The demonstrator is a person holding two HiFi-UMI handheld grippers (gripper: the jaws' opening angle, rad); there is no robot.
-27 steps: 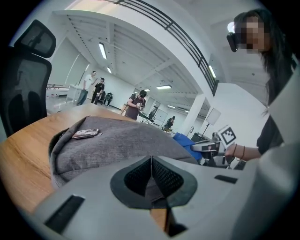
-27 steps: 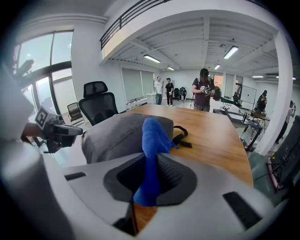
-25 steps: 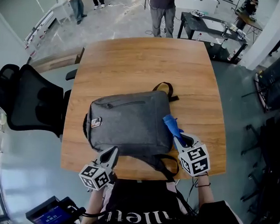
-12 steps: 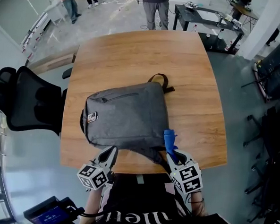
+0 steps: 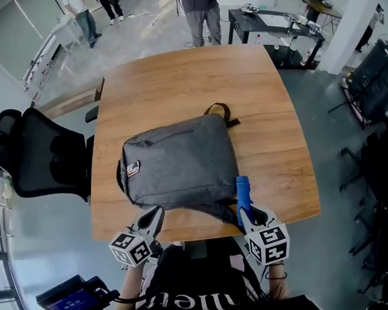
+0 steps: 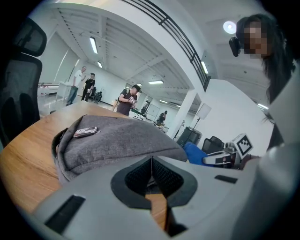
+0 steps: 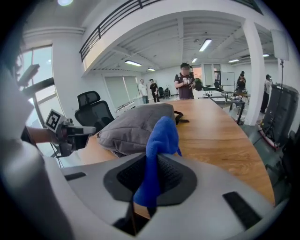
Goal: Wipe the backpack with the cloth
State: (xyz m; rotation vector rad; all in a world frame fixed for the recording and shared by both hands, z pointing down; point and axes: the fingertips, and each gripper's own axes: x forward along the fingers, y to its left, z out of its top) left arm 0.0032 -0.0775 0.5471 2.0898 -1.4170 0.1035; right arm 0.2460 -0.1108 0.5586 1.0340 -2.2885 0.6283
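Note:
A grey backpack lies flat in the middle of the wooden table, its top handle pointing away from me; it also fills the left gripper view and shows in the right gripper view. My right gripper is shut on a blue cloth, which sticks up from the jaws just off the backpack's near right corner. My left gripper is shut with nothing in it, at the backpack's near edge over the table's front edge.
A black office chair stands at the table's left. People stand on the floor beyond the far edge. A dark desk with gear sits far right. Black stands crowd the right side.
My right gripper with the blue cloth has drawn back from the backpack's right side toward the near right corner. The left gripper has stayed put. The view has shifted a little.

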